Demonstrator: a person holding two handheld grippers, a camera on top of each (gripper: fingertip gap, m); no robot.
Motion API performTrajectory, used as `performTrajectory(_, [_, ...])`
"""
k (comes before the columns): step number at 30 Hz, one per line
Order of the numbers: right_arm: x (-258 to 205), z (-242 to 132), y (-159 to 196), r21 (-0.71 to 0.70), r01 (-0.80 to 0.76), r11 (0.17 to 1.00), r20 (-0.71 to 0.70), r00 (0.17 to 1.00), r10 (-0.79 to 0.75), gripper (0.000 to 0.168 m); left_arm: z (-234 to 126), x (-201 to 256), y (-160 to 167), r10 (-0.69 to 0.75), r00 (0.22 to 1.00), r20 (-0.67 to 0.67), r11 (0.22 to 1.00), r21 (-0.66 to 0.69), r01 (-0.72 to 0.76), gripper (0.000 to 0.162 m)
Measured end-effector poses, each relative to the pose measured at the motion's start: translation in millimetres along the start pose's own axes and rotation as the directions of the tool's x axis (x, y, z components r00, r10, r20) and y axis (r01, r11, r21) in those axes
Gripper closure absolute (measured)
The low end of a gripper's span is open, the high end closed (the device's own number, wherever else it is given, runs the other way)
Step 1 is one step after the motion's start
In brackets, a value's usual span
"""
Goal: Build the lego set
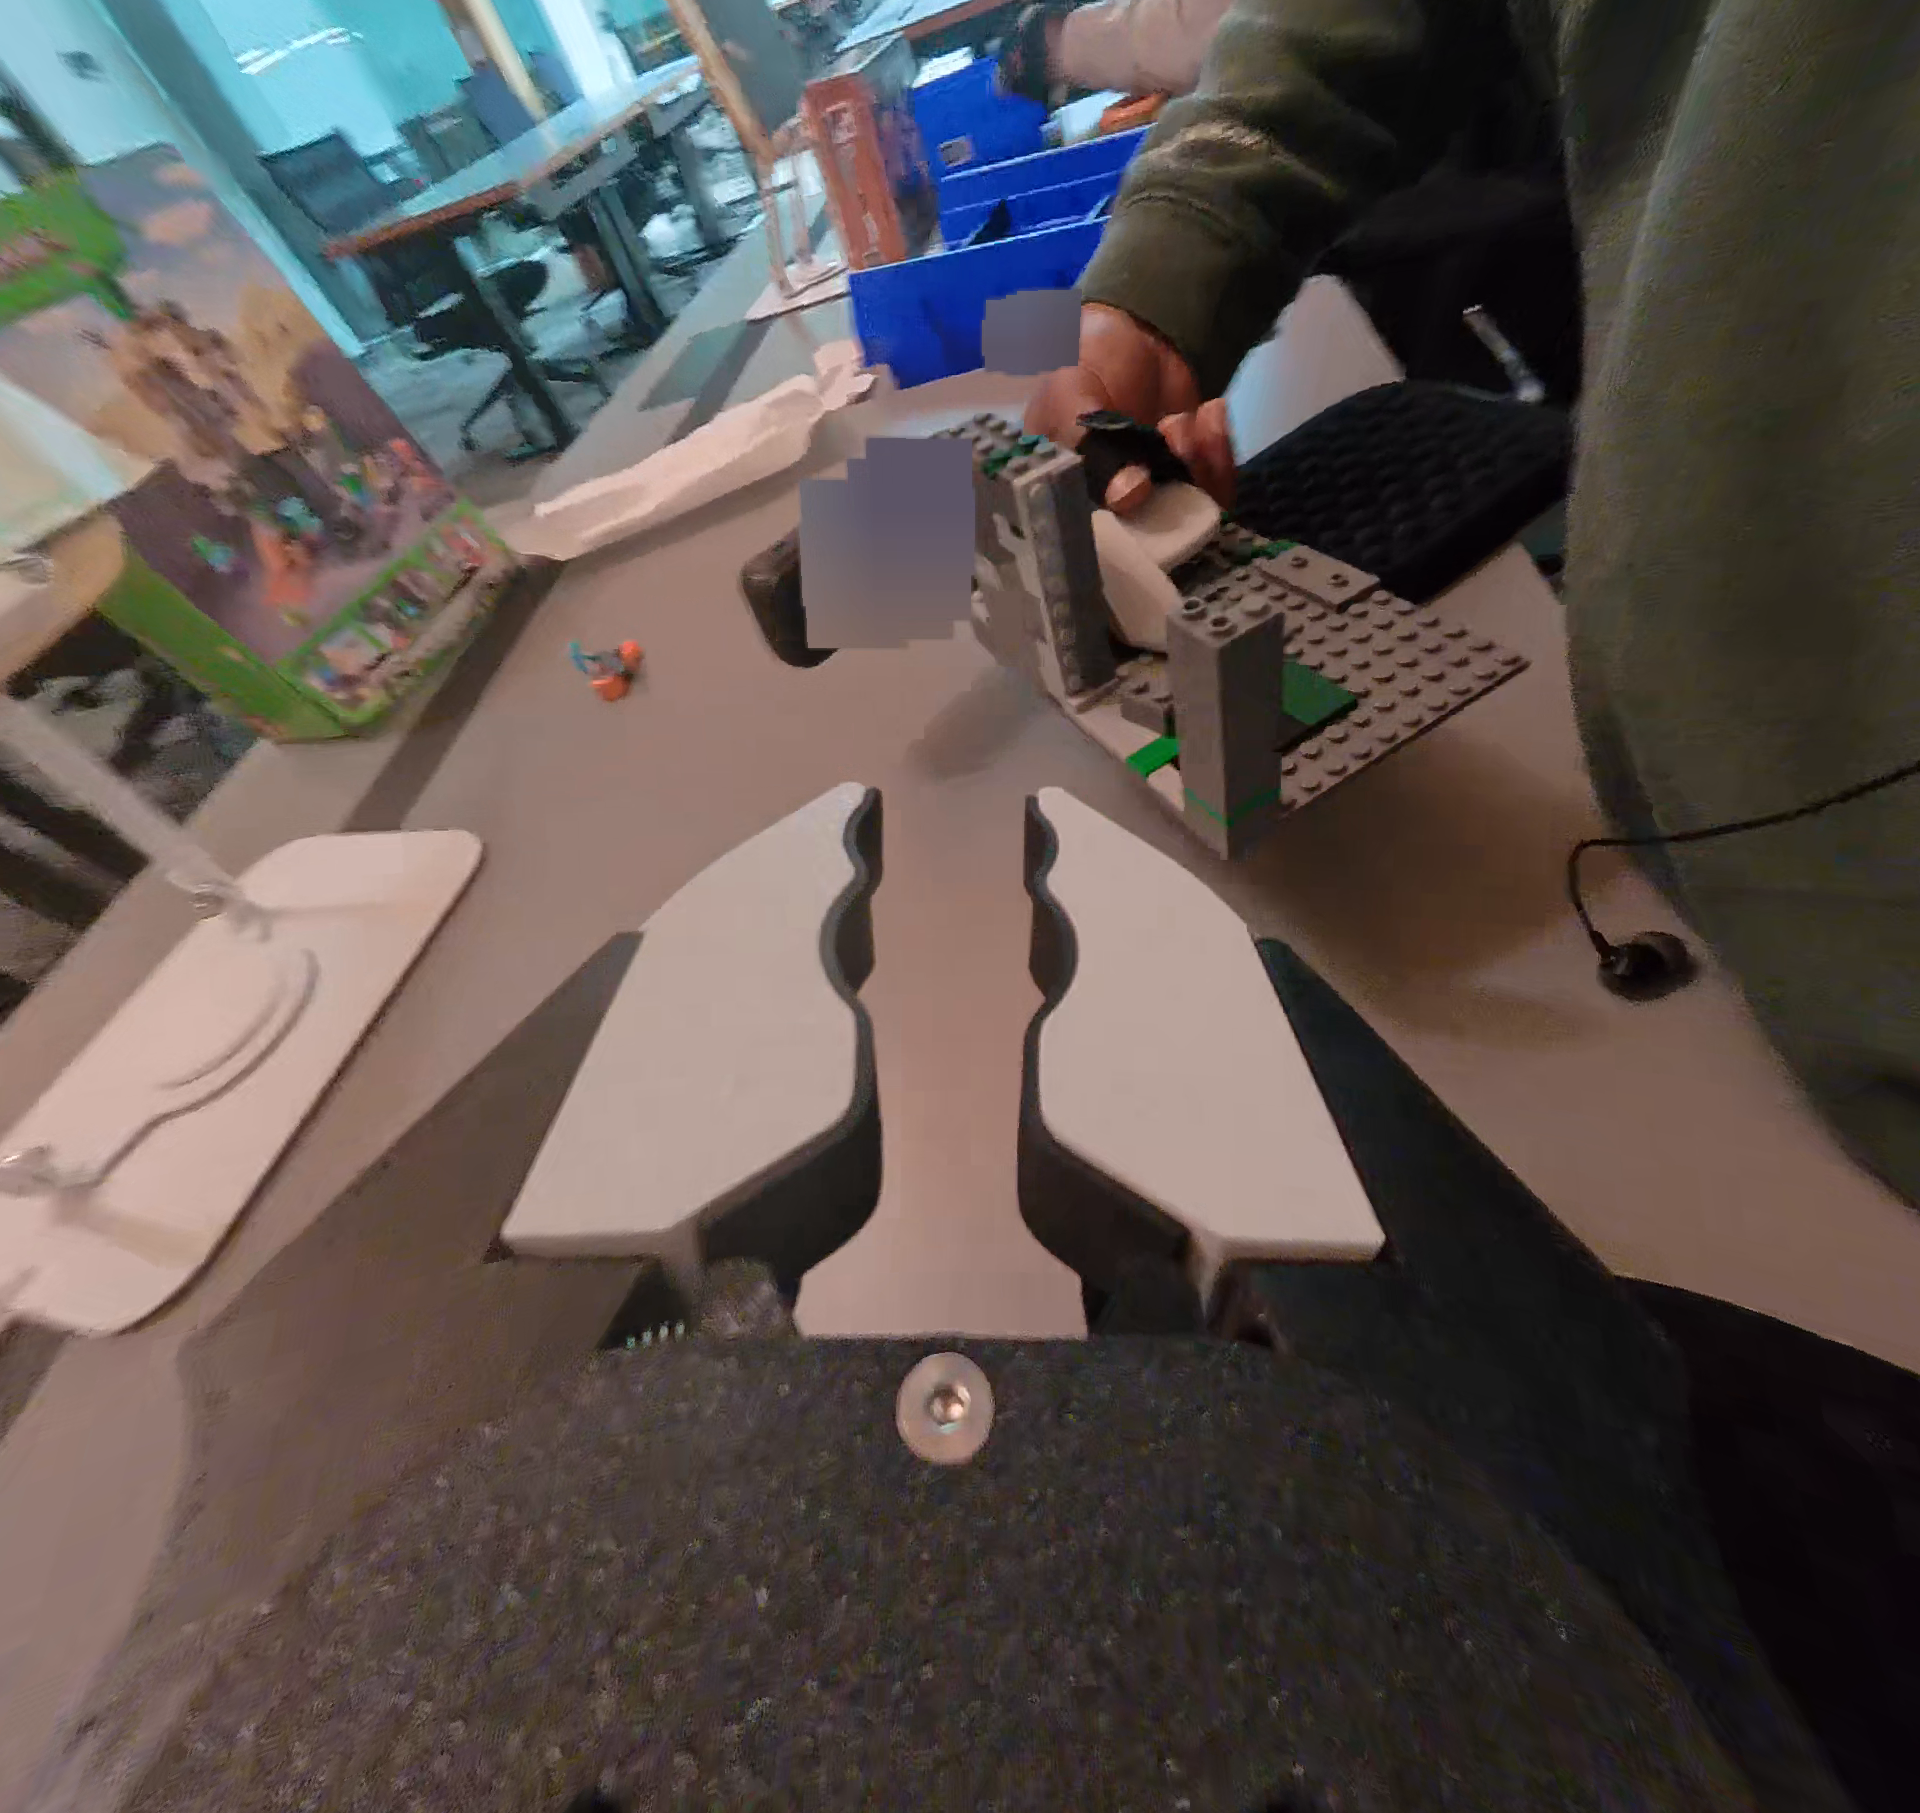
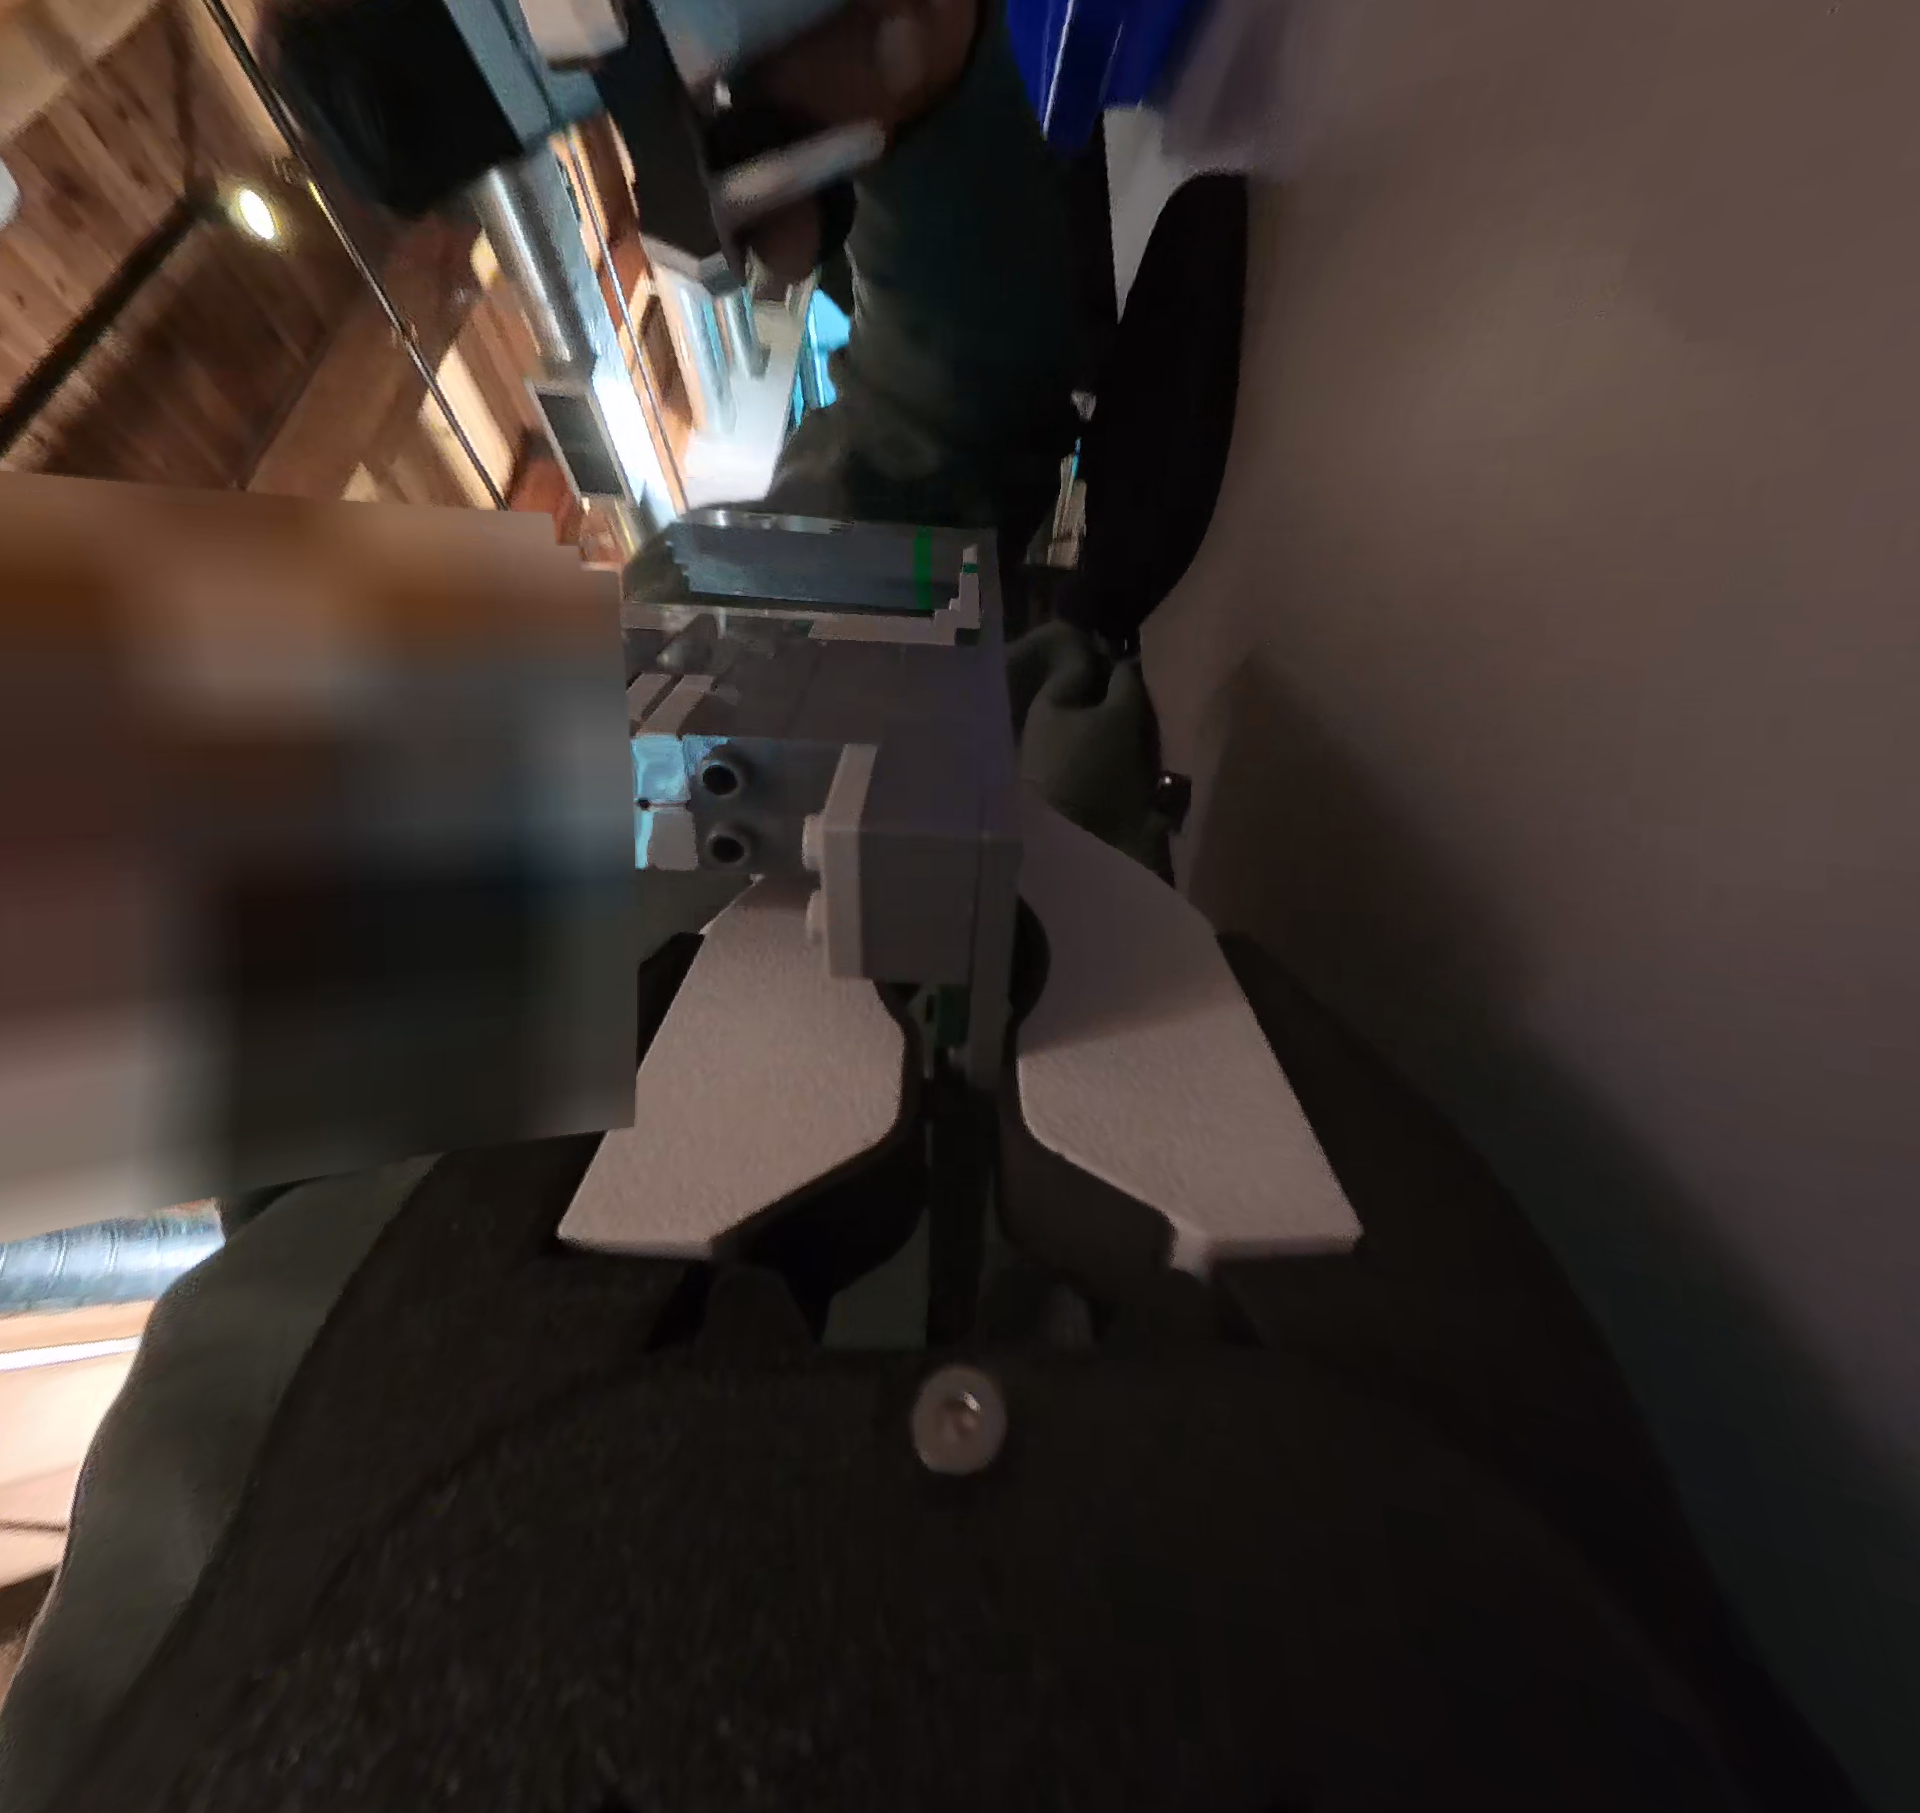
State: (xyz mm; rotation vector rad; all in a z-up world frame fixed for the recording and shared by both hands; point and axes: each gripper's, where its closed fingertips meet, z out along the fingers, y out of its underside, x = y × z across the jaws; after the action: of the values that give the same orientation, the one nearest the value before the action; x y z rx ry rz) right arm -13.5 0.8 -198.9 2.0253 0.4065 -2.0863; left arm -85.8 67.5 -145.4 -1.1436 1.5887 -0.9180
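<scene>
Left gripper (image 1: 954, 833): jaws apart, nothing between them, hovering over bare grey table (image 1: 727, 755). Right gripper (image 2: 961, 942): jaws closed on the edge of the grey lego build (image 2: 904, 724), gripping what looks like its baseplate edge-on; the grip point itself is partly hidden by a light grey block.

Ahead and right of the left gripper, the lego build (image 1: 1278, 641) appears tilted up off the table, grey studded plate with grey walls and green bits, the right gripper reaching into it. Whether any corner touches the table, I cannot tell.

Judgement: the step is steadying or turning the model for the next piece. Keep the right clamp firm but low on the plate; bring the left in to brace a wall, not a loose stack.

Farther ahead left: small orange-and-teal figure (image 1: 608, 667), green set box (image 1: 260, 516). Blue bins (image 1: 935, 329) beyond.
</scene>
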Motion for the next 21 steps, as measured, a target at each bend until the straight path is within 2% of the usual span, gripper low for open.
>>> performTrajectory(4, [-3.2, 3.9, 7.5, -0.137, 0.034, 0.99, 0.003, 0.999, -0.034, 0.16, 18.9, 27.3, -6.0, -0.08, 0.952, -0.294, 0.996, 0.003, 0.084, 0.143])
performTrajectory(9, [-7.8, 11.4, 11.4, -0.229, 0.051, 0.972, 0.016, 0.999, -0.049, 0.16, 49.9, 54.1, -5.6, -0.099, 0.874, -0.476, 0.995, -0.022, 0.101, 0.14])
performTrajectory(12, [-8.3, 12.4, 12.8, -0.245, 0.048, 0.968, 0.025, 0.999, -0.044, 0.16, 59.6, 65.2, -5.9, -0.086, 0.846, -0.526, 0.996, -0.022, 0.088, 0.14])
performTrajectory(21, [-4.4, 12.7, 18.2, -0.265, 0.041, 0.963, 0.034, 0.999, -0.034, 0.16, 64.9, 74.0, -2.0, -0.093, 0.819, -0.566, 0.995, -0.069, 0.066, 0.139])
